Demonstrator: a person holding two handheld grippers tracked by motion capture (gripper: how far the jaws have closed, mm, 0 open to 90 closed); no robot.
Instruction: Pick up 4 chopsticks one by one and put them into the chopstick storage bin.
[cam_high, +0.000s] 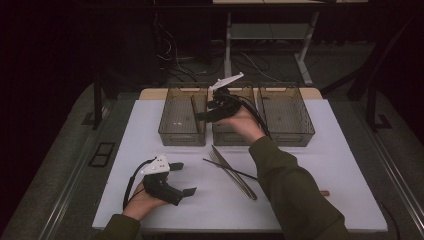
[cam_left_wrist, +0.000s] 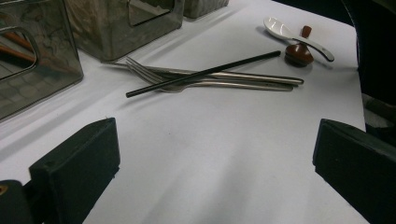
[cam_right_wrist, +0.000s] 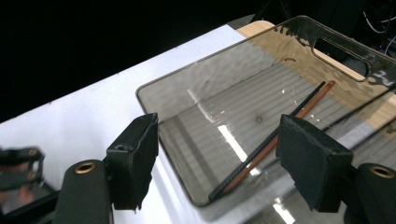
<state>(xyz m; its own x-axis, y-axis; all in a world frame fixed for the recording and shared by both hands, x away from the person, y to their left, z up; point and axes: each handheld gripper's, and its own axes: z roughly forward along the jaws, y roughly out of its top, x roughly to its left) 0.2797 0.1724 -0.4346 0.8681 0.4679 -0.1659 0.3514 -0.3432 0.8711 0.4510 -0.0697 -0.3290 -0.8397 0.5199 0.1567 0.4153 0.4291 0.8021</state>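
Fingers of the right gripper (cam_right_wrist: 217, 163) are spread wide with nothing between them, held above the left bin (cam_right_wrist: 261, 116) of three smoky plastic bins at the far side of the table (cam_high: 150, 150). Fingers of the left gripper (cam_left_wrist: 210, 172) are likewise spread wide and empty, held low over bare white tabletop near the front edge. Two chopsticks, one black (cam_right_wrist: 271, 144) and one brown (cam_right_wrist: 299, 121), are seen lying together, slanted across the ribbed floor of the left bin. On the table between the grippers, a fork (cam_left_wrist: 187, 79) and another metal utensil (cam_left_wrist: 261, 78) are crossed by a loose black chopstick (cam_left_wrist: 205, 73). Farther off, a white spoon (cam_left_wrist: 299, 37) is laid beside a small brown piece (cam_left_wrist: 299, 53). What the middle bin (cam_high: 235, 135) and right bin (cam_high: 285, 117) hold cannot be told.
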